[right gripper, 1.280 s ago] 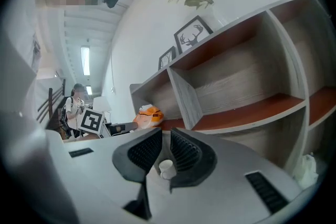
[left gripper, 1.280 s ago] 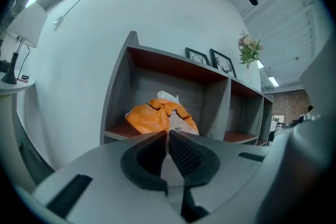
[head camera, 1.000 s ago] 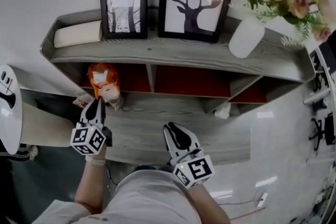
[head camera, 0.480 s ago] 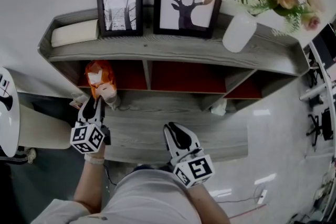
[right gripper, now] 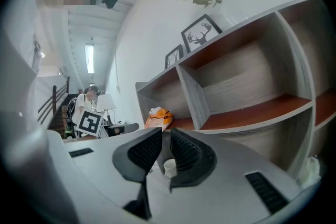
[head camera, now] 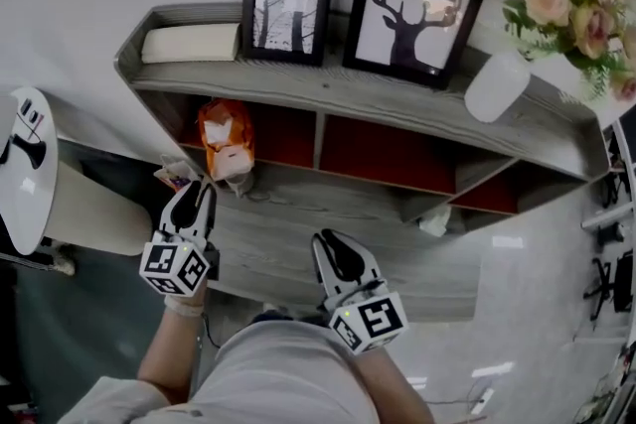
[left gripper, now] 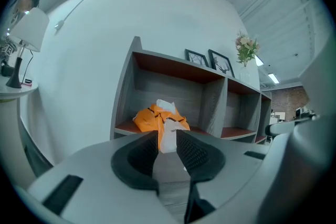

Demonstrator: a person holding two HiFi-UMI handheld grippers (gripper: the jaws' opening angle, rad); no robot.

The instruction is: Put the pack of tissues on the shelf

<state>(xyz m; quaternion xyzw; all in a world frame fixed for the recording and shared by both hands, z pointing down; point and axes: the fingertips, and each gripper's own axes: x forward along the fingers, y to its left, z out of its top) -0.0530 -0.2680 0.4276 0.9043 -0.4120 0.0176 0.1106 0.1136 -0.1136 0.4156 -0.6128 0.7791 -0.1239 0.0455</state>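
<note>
Inside the leftmost compartment of the grey wooden shelf (head camera: pixel 397 109), released and left lying alone: orange plastic pack of tissues (head camera: pixel 224 136). Backed off from it within the last second, left gripper (head camera: pixel 196 195), jaws opening, nothing between them. Placement apparently done; only pulling away left.

We see right gripper (right gripper: pixel 165 132) jaws slightly apart, nothing clamped. Orange tissue pack (right gripper: pixel 159 118) sits in the shelf (right gripper: pixel 191 97) compartment ahead-left of the tips. Small white cup (right gripper: pixel 169 167) shows in the gap.
</note>
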